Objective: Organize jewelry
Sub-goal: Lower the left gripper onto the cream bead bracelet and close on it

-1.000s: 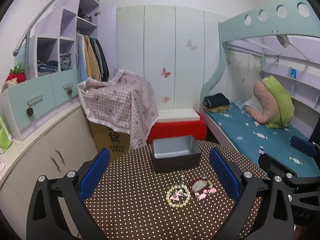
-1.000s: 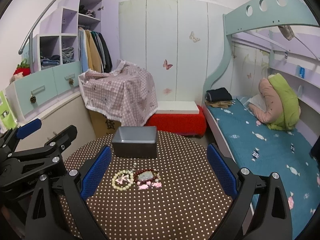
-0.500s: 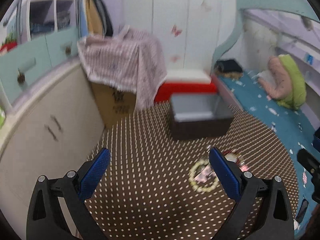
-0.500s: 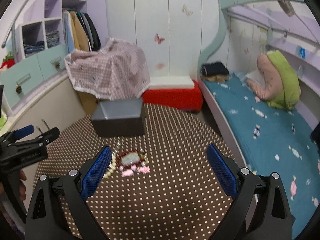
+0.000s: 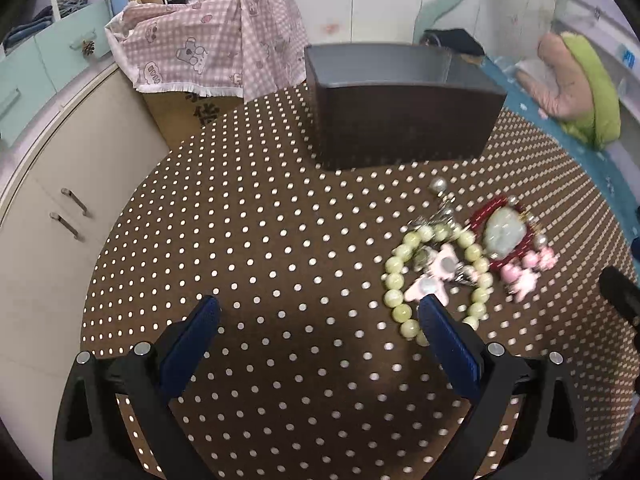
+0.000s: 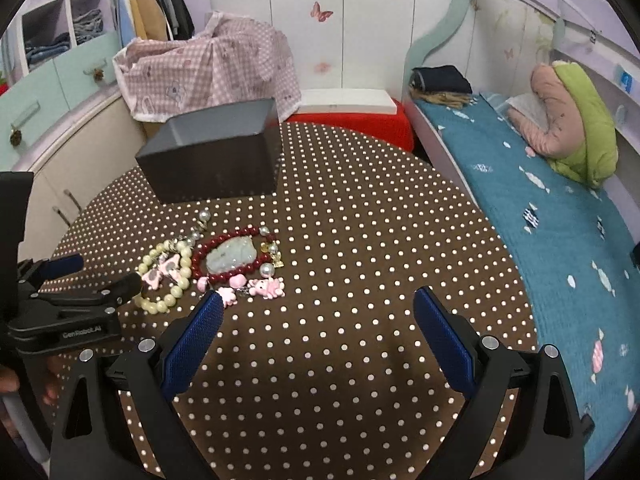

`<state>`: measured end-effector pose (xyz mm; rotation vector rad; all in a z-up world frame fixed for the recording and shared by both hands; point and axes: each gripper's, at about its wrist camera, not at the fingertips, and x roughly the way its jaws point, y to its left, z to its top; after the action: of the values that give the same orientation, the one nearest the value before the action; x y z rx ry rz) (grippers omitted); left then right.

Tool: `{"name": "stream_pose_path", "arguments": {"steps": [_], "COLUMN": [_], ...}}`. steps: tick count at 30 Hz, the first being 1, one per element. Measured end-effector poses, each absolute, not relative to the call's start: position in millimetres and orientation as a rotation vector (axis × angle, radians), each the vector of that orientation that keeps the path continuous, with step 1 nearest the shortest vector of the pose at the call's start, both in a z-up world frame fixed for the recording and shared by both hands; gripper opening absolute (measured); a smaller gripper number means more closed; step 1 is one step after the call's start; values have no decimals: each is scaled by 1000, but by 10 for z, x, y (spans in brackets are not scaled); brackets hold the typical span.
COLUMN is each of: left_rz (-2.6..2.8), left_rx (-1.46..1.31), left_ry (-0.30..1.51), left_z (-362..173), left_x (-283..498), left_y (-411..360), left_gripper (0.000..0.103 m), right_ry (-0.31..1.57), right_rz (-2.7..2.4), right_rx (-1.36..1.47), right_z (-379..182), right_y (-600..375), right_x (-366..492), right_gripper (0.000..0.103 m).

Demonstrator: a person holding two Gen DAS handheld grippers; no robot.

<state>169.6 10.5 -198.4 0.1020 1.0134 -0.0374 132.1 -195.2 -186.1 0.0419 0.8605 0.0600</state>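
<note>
Both grippers hang over a round table (image 6: 360,208) with a brown cloth full of white dots. The left gripper (image 5: 318,322) has its blue fingers spread wide, with nothing between them — only bare dotted cloth under and ahead of it. Its right finger (image 5: 448,344) sits just beside the pale green bead bracelet (image 5: 400,280), right at the ring's near edge; I cannot tell if it touches. The right gripper (image 6: 318,312) is wide apart too, and holds nothing. The cloth ahead of it and to its right is bare all the way to the table's curved edge, and past that edge is a blue bed (image 6: 560,216). Its left finger (image 6: 192,340) is near the pink charms (image 6: 264,288).

The jewelry lies in one little heap, ahead and to the right of the left gripper and ahead and to the left of the right one. The green bracelet has pink bow pieces (image 6: 160,270) inside its ring. Just beside it is a dark red bead bracelet (image 6: 236,250) around a pale green stone (image 6: 232,256). A few pearls (image 6: 204,216) trail off toward a dark open box (image 6: 216,160), which stands further ahead, apart from the heap. To the left of the left gripper, past the table edge, are pale cupboards (image 5: 60,184).
</note>
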Motion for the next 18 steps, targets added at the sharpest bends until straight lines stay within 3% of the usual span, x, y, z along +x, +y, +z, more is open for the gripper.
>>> {"name": "stream_pose_path", "arguments": {"steps": [6,9,13,16,18], "left_rz": [10,-6,-46,-60,-75], "left_rx": [55,12,32,46,56], "left_ry": [1041,1051,1008,1004,1001], "left_z": [-2033,-2040,-2000,-1979,-1964], "left_x": [1779,1811,1726,1719,1715], "left_y": [250,326,309,291,279], "left_gripper": [97,93,57,41,23], "right_ry": [872,881,897,901,901], "right_rz": [65,66,62,59,60], "right_rx": [45,38,33,34,33], "right_z": [-1932,-1967,-2023,-2032,-2026], "right_y": [-1923,-1899,-1887,-1884,-1872], "right_x": [1411,1440,1456,1461,1474], "right_gripper": [93,93,93,93,93]}}
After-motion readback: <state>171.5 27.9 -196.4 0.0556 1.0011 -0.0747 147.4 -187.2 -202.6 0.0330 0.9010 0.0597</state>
